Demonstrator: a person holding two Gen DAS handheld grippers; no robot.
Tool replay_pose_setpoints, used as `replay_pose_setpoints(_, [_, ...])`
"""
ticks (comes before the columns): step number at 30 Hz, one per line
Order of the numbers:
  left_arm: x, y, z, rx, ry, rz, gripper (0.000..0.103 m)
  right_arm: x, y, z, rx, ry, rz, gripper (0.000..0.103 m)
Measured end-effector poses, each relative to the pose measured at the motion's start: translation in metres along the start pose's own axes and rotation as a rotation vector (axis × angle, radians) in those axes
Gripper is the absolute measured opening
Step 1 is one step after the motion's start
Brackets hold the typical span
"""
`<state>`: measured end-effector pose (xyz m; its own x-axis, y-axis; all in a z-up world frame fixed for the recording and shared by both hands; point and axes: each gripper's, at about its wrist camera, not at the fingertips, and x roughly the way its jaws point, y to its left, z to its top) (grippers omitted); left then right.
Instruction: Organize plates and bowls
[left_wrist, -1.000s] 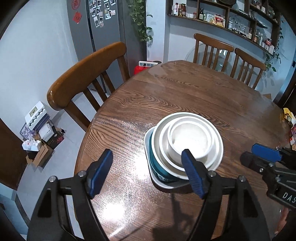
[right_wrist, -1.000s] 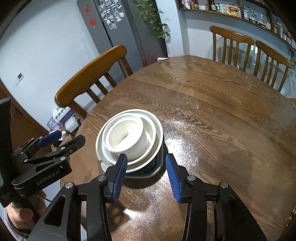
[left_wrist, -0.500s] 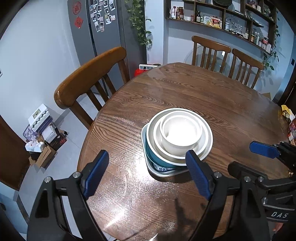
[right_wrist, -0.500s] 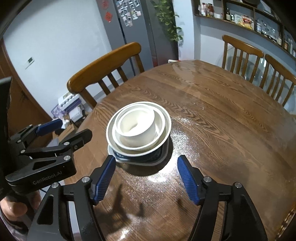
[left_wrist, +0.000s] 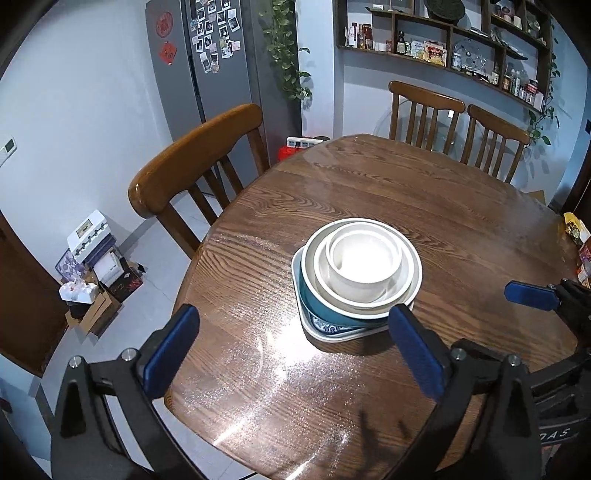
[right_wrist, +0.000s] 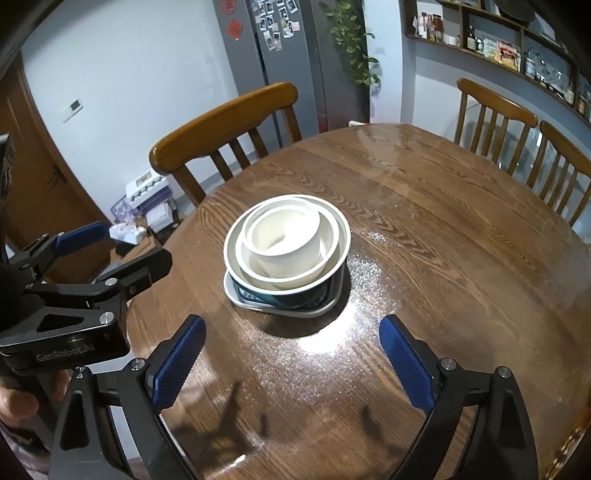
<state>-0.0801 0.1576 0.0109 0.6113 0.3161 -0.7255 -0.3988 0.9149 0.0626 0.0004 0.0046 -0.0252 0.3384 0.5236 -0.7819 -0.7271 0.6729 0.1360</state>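
Observation:
A stack of dishes stands on the round wooden table (left_wrist: 406, 192). A small white bowl (left_wrist: 364, 263) sits inside a wider white bowl (left_wrist: 408, 282), inside a teal bowl (left_wrist: 314, 301), on a pale squarish plate (left_wrist: 332, 334). The stack shows in the right wrist view too, with the small white bowl (right_wrist: 282, 240) on top and the plate (right_wrist: 236, 295) beneath. My left gripper (left_wrist: 291, 350) is open and empty, short of the stack. My right gripper (right_wrist: 291, 358) is open and empty, also short of it. Each gripper shows at the edge of the other's view.
A wooden chair (left_wrist: 195, 158) stands at the table's left side and two more chairs (left_wrist: 458, 125) at the far side. Boxes (left_wrist: 96, 266) lie on the floor to the left. A grey fridge (left_wrist: 207, 66) and wall shelves (left_wrist: 461, 44) stand behind.
Both grippers have pulled back from the stack and risen. The right gripper's jaws have opened wider. The stack has not moved.

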Motion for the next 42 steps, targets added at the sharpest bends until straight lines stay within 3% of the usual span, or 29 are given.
replay_pose_setpoints(5, [-0.006,0.0,-0.004,0.011,-0.014,0.02,0.102,-0.002,0.002,-0.003,-0.015,-0.008,0.0,0.102])
replay_pose_setpoints(19, [0.005,0.005,-0.017,-0.028,0.063,-0.012,0.102,-0.005,0.001,-0.011,-0.036,-0.011,-0.019,0.102])
replay_pose_setpoints(42, [0.008,-0.002,-0.021,0.011,0.094,0.033,0.102,-0.007,0.001,-0.012,-0.045,-0.01,-0.003,0.102])
